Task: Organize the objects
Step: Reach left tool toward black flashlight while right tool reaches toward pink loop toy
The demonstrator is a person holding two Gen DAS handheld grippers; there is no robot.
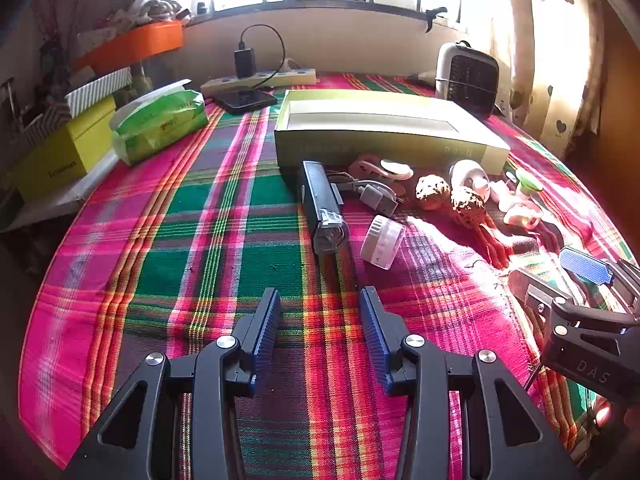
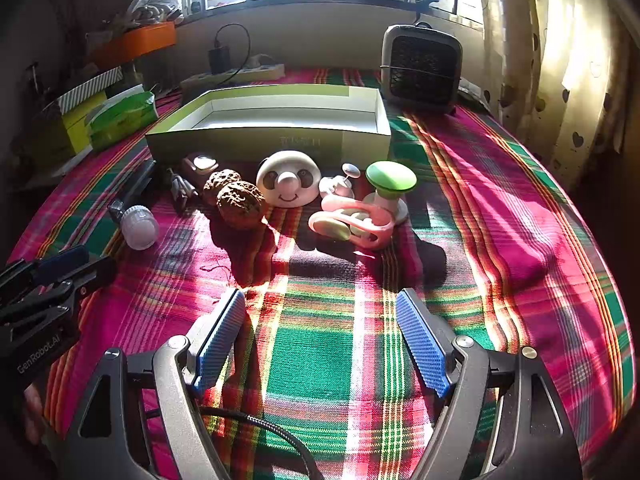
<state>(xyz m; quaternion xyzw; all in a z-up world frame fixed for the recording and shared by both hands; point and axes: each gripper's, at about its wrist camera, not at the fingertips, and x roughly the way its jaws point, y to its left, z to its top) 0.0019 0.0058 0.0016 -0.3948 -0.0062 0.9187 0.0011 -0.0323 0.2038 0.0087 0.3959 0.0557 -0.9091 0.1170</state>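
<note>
An open, empty pale green box lies on the plaid cloth. In front of it is a row of small things: a black stick-shaped device, a grey cable plug, a small white jar, two brown walnuts, a white panda-face toy, a green-capped toy and a pink clip. My left gripper stands open over bare cloth short of the device. My right gripper stands open over the cloth short of the toys.
A green tissue pack, yellow boxes, a power strip with charger and a phone are at the back left. A small heater stands at the back right. Curtains hang on the right.
</note>
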